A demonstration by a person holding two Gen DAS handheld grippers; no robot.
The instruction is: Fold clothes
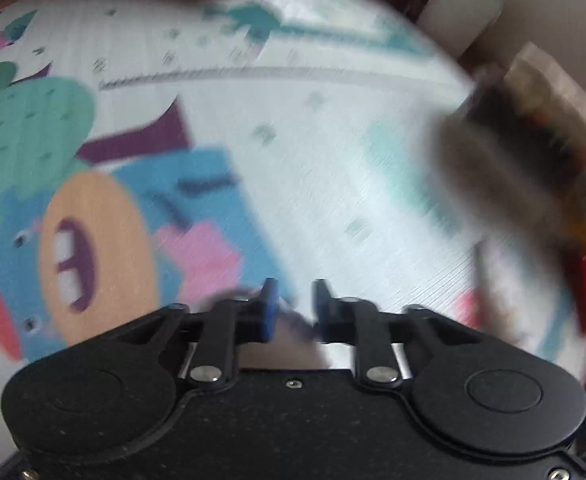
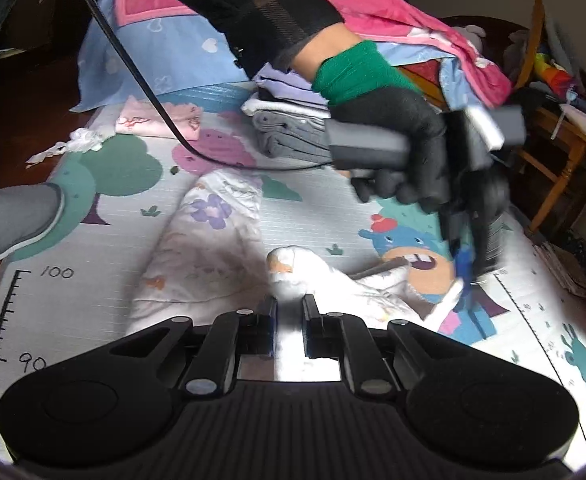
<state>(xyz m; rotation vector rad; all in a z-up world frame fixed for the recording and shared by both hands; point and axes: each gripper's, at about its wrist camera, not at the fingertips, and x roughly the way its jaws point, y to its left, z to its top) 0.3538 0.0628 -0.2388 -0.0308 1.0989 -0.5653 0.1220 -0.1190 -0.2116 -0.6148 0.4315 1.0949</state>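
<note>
A white garment with a small floral print lies crumpled on a cartoon play mat. My right gripper is shut on a raised fold of it, and white cloth fills the gap between the fingers. To the right, a black-gloved hand holds my left gripper, whose blue tips pinch a lifted corner of the same garment. The left wrist view is badly blurred. There my left gripper hangs over the mat with its fingers close together, and the cloth is hardly visible.
Folded clothes are stacked at the back of the mat, with pink and blue bedding behind them. A black cable trails across the mat. A grey slipper is at the left and a wooden chair at the right.
</note>
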